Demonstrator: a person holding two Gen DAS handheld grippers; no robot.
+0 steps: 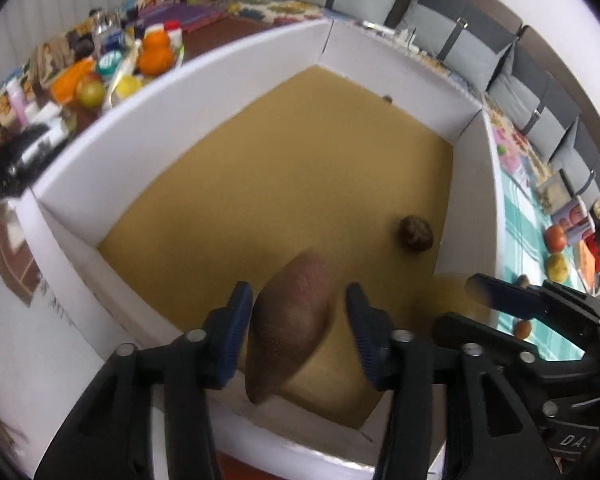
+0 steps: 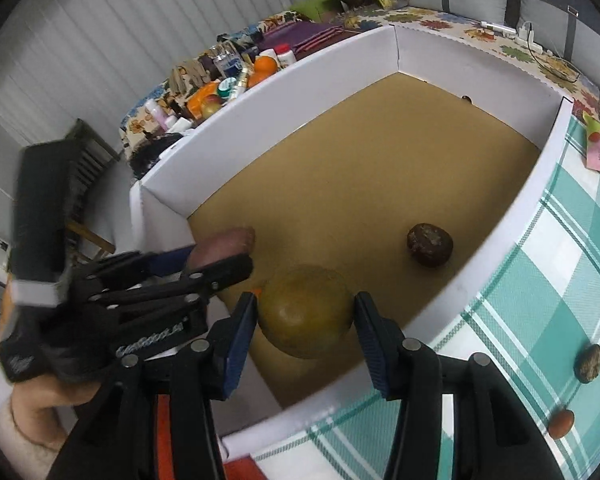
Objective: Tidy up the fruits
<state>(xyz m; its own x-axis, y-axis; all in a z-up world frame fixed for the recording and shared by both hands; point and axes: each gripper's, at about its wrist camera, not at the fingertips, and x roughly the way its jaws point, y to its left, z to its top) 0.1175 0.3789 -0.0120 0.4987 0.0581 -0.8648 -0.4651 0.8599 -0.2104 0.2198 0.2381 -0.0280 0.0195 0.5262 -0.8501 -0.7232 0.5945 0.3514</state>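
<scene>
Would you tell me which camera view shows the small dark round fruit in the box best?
The right wrist view: the dark round fruit is sharp, unobstructed, with visible surface texture on the box floor. The left wrist view shows it smaller and blurrier.

No legible text on anything

Soft, even daylight lit both views, shadows faint inside the box [image 1: 236, 92]. Fisheye bent the edges into dark corners. Motion blur smeared the brown fruit [image 1: 292, 320] and the clutter [image 1: 100, 72] behind.
</scene>
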